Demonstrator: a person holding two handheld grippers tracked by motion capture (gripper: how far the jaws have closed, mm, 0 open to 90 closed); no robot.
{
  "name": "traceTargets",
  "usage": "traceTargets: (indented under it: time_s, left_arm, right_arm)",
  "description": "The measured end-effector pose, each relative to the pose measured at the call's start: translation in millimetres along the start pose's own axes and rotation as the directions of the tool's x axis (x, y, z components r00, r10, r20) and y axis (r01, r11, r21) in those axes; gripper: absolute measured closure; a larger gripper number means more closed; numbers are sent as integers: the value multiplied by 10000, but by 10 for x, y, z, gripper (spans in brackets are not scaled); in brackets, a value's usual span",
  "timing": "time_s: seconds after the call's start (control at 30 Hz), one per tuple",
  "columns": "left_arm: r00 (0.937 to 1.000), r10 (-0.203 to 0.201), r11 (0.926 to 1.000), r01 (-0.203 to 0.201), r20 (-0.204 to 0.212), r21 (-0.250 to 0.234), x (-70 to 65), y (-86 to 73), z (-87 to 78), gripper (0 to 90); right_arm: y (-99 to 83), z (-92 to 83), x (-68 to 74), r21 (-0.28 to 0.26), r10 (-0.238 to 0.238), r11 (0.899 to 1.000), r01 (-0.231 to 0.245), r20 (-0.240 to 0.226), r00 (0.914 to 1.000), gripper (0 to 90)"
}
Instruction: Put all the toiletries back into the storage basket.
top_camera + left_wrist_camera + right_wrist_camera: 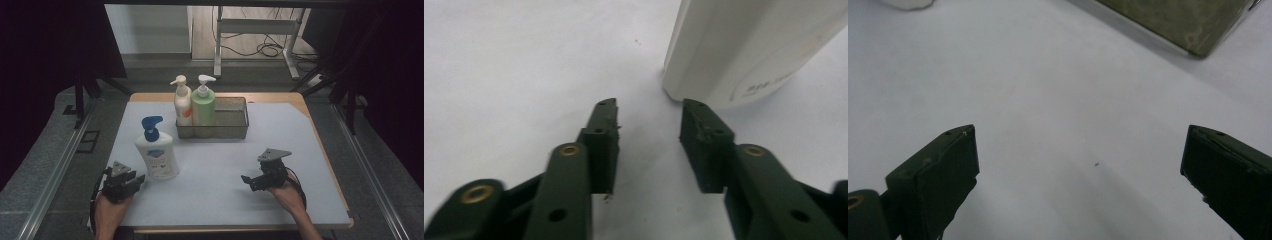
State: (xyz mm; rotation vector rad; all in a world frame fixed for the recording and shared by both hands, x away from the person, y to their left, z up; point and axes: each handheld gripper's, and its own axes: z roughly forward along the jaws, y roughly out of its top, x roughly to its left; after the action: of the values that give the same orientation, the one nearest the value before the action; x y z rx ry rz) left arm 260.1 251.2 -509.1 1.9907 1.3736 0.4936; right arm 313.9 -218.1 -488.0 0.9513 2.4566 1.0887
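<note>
**Both grippers low on the mat, blue-pump bottle standing beside the left one**

The table (320, 130) carries a white mat (220, 175) that covers nearly all of its top; a strip of wood shows along the far and right edges. Taking the mat's middle as the dial's centre, the mesh basket (235, 122) sits at 12 o'clock, at the far edge of the mat. Two pump bottles stand upright in its left end, touching side by side: the green bottle (203, 107) and, just left of it, the cream bottle (182, 102).

The white bottle with the blue pump (156, 152) stands upright on the mat at about 9 o'clock, outside the basket and apart from it. In the left gripper view its lower corner (734, 55) rests on the mat just beyond the right-hand jaw tip; whether that tip touches it cannot be told.

The left gripper (131, 180) lies at about 8 o'clock, just beside the bottle's base, held by the left hand (107, 210). Its jaws stand partly apart with only bare mat between them, so nothing is gripped.

The right gripper (252, 181) is at about 4 o'clock, held by the right hand (287, 192) and pointing left across the mat. Its jaws are spread wide over bare mat, well apart from every bottle, with a corner of the basket (1193, 25) farther off.
</note>
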Motion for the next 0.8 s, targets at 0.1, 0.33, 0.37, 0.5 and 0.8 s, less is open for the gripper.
traceTargets:
  time_s: [0.1,0.33,0.37,0.5,0.8]
  left_arm:
    - [10000,-25,10000,25,10,54,34,45,22,708]
    - [9993,145,9999,-145,345,-11,103,158,89,889]
    - [9990,159,9999,-160,423,15,108,174,110,890]
    - [9981,143,9999,-147,596,58,119,233,195,892]
    - [9954,178,9998,-181,942,26,135,314,321,892]
  right_arm:
    - [-70,3,20,100,50,9999,-51,107,9999,27]
    - [-223,-37,12,243,358,9990,-367,381,9986,27]
    - [-242,-50,11,247,378,9989,-388,415,9984,27]
    - [-321,-94,6,248,530,9982,-543,522,9972,27]
    - [-467,-127,-15,440,776,9957,-812,771,9940,27]
